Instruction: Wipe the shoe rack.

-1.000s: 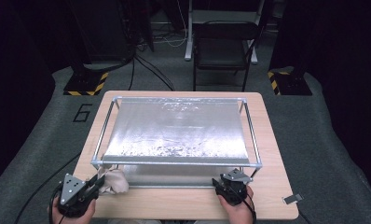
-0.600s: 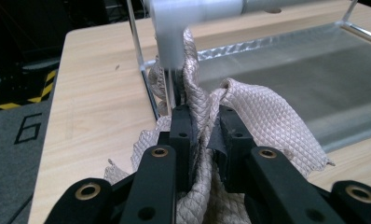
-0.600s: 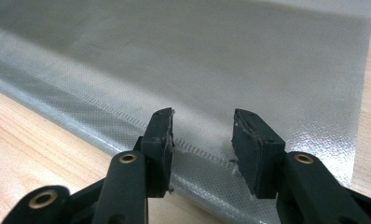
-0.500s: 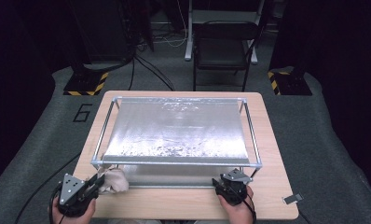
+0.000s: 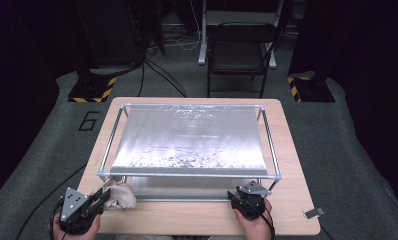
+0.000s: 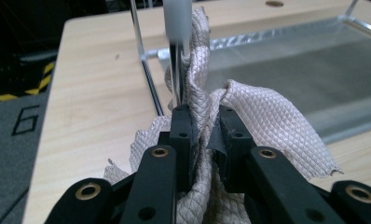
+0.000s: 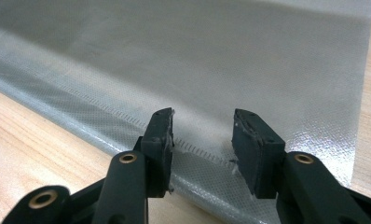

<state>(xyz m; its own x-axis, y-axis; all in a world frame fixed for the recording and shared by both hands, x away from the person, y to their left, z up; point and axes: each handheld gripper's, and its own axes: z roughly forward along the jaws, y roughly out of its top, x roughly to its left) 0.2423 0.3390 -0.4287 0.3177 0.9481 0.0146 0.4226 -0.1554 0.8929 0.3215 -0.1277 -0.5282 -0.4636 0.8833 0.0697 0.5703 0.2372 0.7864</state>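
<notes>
Nothing has visibly changed; cloth point(image 6: 249, 121) and claws sit as before.

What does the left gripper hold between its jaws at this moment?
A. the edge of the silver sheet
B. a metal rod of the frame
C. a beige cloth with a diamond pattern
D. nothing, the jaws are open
C: in the left gripper view the left gripper has its jaws pressed on the bunched beige cloth, beside a post of the metal frame.
</notes>
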